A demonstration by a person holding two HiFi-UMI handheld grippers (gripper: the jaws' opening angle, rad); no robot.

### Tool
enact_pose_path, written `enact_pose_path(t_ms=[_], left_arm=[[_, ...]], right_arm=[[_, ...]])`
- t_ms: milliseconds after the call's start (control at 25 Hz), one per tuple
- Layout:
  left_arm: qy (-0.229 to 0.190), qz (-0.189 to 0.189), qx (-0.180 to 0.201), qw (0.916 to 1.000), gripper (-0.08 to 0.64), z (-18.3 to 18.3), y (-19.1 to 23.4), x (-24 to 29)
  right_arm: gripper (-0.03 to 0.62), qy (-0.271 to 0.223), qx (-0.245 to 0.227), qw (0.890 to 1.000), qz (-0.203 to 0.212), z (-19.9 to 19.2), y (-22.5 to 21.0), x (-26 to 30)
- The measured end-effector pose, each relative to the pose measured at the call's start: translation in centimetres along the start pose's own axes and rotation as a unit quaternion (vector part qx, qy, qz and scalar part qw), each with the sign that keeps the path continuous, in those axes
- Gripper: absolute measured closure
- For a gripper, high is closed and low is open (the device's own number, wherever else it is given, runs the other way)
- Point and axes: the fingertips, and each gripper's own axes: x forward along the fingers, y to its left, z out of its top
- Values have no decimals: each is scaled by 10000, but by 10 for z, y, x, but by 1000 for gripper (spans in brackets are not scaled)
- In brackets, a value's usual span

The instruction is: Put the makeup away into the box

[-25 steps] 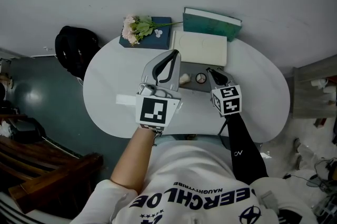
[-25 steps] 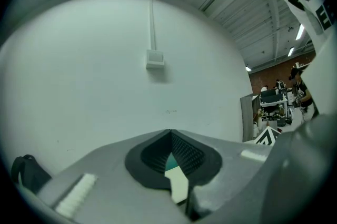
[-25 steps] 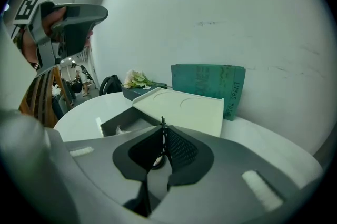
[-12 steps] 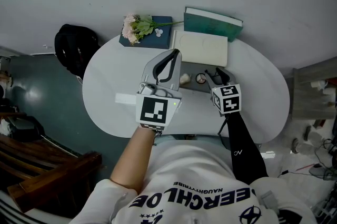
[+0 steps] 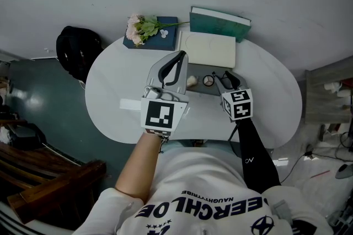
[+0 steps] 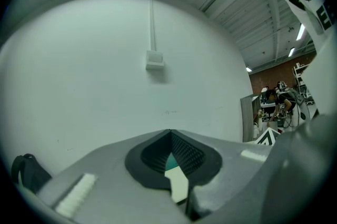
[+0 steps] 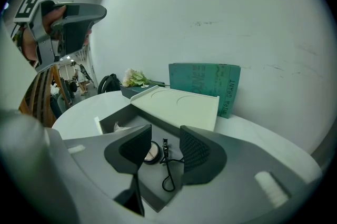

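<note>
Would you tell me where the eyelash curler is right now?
In the right gripper view, the eyelash curler lies in the open box, right of the round compact, below the parted jaws of the right gripper.

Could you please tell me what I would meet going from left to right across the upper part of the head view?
black bag → pink flowers → teal book. The cream lid overlaps the book, so it is left out.
</note>
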Motion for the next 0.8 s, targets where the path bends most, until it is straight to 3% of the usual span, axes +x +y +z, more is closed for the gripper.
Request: enact_pose_path(t_ms=[160,320,800], left_arm=[[-77,-8,27,10000,560,5,-3,-2],[-143,38,36,9999,560,12,-3,-6],[-452,54,87,9989,560,42,-20,-16]], right_arm=[[397,-150,-157,9997,-84,9,-2,-9],[397,-648,-324,9971,-229,42,-6,-29],[365,-2035,-532,9761,-548,131,-12,-120]])
